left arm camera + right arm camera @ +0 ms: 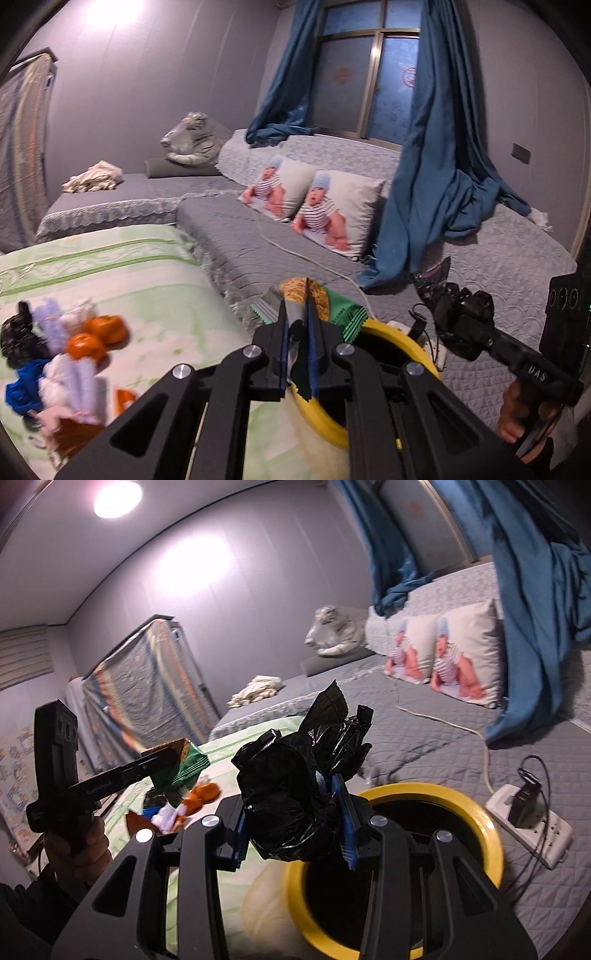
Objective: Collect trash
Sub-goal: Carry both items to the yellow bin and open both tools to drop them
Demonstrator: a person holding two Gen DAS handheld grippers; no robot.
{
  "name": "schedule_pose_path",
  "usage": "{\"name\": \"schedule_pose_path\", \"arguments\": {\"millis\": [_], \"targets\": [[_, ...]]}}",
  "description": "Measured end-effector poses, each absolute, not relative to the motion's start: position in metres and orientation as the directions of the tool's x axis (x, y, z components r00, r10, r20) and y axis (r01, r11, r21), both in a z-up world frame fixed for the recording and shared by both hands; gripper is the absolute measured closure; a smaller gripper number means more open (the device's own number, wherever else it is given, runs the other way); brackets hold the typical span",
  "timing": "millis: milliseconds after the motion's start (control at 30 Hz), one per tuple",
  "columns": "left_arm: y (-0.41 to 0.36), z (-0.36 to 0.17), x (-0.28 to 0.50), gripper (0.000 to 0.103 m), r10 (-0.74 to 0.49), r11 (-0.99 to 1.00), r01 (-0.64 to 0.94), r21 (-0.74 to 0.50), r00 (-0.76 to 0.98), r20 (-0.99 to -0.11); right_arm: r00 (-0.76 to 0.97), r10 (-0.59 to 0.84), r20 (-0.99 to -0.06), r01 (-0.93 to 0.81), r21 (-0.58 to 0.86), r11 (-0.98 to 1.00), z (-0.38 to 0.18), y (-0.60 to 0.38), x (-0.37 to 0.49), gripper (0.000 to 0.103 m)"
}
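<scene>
My left gripper (298,325) is shut on a green snack wrapper (314,299) and holds it over the near rim of the yellow-rimmed trash bin (399,332). My right gripper (293,812) is shut on a crumpled black plastic bag (295,771), held just left of the bin's rim (476,812). Each gripper shows in the other's view: the right one with the black bag (458,314), the left one with the wrapper (184,771). More scraps (55,350) lie on the green blanket (110,266).
Two oranges (96,336) lie among the scraps. A white power strip (528,823) with a black charger and cables lies right of the bin. Grey quilted cushions (258,236), two baby-print pillows (328,210) and blue curtains (436,166) lie behind.
</scene>
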State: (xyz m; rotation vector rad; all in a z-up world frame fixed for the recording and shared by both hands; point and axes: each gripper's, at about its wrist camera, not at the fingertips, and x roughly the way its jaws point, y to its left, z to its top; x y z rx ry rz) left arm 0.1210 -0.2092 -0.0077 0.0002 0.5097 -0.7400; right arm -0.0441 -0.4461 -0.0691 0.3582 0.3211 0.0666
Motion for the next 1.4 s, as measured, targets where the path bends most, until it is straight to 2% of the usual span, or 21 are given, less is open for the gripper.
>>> {"name": "schedule_pose_path", "arguments": {"millis": [167, 500, 800, 867, 1000, 1200, 1267, 1367, 1400], "targets": [[-0.249, -0.024, 0.127, 0.095, -0.687, 0.697, 0.686, -0.208, 0.558, -0.465, 0.939, 0.069, -0.336, 0.056, 0.348, 0.936, -0.079, -0.459, -0.041, 0.066], [-0.291, -0.055, 0.139, 0.095, -0.698, 0.67, 0.702, -0.243, 0.485, -0.527, 0.902, -0.016, -0.431, 0.166, 0.313, 0.935, -0.104, -0.475, -0.032, 0.066], [-0.315, -0.075, 0.142, 0.095, -0.688, 0.662, 0.709, -0.244, 0.445, -0.574, 0.861, -0.034, -0.508, 0.215, 0.301, 0.929, -0.128, -0.484, -0.023, 0.065], [-0.318, -0.078, 0.142, 0.091, -0.683, 0.663, 0.71, -0.239, 0.442, -0.581, 0.852, -0.043, -0.521, 0.229, 0.298, 0.927, -0.133, -0.487, -0.021, 0.065], [-0.324, -0.083, 0.142, 0.09, -0.678, 0.661, 0.712, -0.237, 0.432, -0.594, 0.842, -0.045, -0.538, 0.24, 0.298, 0.924, -0.139, -0.49, -0.021, 0.063], [-0.324, -0.081, 0.142, 0.061, -0.67, 0.674, 0.703, -0.226, 0.452, -0.589, 0.834, -0.071, -0.548, 0.275, 0.299, 0.914, -0.142, -0.496, -0.023, 0.051], [-0.323, -0.081, 0.144, 0.036, -0.661, 0.686, 0.692, -0.225, 0.463, -0.59, 0.831, -0.088, -0.549, 0.29, 0.294, 0.911, -0.142, -0.499, -0.024, 0.046], [-0.317, -0.078, 0.146, 0.024, -0.635, 0.721, 0.66, -0.21, 0.509, -0.581, 0.832, -0.094, -0.547, 0.302, 0.304, 0.904, -0.14, -0.503, -0.027, 0.045], [-0.315, -0.078, 0.146, 0.02, -0.631, 0.726, 0.655, -0.209, 0.514, -0.581, 0.833, -0.104, -0.543, 0.309, 0.301, 0.902, -0.138, -0.503, -0.029, 0.041]]}}
